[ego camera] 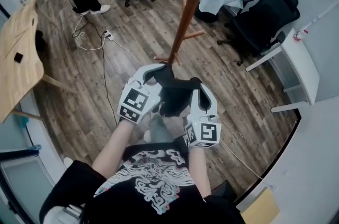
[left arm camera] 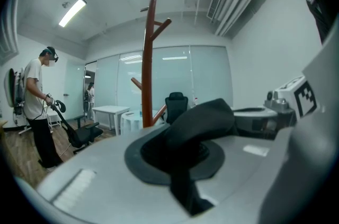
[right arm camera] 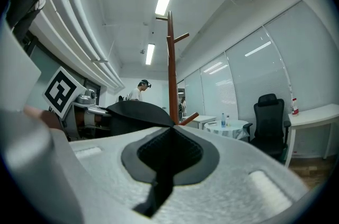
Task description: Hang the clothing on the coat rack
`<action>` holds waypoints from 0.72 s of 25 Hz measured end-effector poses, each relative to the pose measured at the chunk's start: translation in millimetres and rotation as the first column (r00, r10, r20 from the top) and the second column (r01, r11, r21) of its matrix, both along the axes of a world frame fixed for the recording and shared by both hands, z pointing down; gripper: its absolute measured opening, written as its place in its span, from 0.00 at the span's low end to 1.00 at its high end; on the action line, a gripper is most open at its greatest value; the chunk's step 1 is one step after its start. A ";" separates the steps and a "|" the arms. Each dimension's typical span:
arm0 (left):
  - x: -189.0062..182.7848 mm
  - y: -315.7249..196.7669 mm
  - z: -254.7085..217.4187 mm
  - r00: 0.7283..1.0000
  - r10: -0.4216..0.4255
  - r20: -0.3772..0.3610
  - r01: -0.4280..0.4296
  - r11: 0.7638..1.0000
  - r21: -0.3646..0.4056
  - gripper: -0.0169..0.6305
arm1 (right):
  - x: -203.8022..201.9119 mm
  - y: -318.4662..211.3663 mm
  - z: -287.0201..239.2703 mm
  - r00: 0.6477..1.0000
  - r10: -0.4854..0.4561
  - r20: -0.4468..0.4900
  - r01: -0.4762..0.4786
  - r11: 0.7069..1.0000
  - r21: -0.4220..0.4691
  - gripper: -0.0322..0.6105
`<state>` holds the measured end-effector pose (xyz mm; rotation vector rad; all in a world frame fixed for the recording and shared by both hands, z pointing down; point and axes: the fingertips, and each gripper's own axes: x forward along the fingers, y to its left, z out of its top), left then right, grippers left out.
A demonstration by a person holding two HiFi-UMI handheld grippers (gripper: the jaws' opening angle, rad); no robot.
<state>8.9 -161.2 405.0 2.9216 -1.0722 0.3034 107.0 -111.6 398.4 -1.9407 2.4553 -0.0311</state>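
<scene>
Clothing [ego camera: 172, 91], black, spans left-right; left gripper [ego camera: 152, 73] and right gripper [ego camera: 200, 89] jaws clamp it. Coat rack [ego camera: 188, 11] just beyond, wood floor [ego camera: 132, 37].

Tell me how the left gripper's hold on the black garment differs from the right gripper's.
The left gripper reaches further forward, nearer the coat rack; the right gripper sits closer to the person's body. The left gripper's jaws pinch a thick, bunched fold of the black garment; the right gripper's jaws pinch a thin, flat edge. Both are shut on the same garment, which spans between them.
</scene>
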 end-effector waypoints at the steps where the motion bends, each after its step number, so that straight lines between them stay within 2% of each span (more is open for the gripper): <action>1: -0.1 -1.5 2.2 1.000 0.001 0.000 -0.001 1.000 -0.005 0.05 | 0.3 -1.8 2.2 1.000 0.001 0.003 -0.001 1.000 -0.004 0.06; 18: 8.4 -35.4 24.0 0.999 0.020 0.030 -0.019 0.999 -0.046 0.05 | 12.6 -39.3 21.5 1.000 0.016 0.024 -0.016 0.999 -0.033 0.05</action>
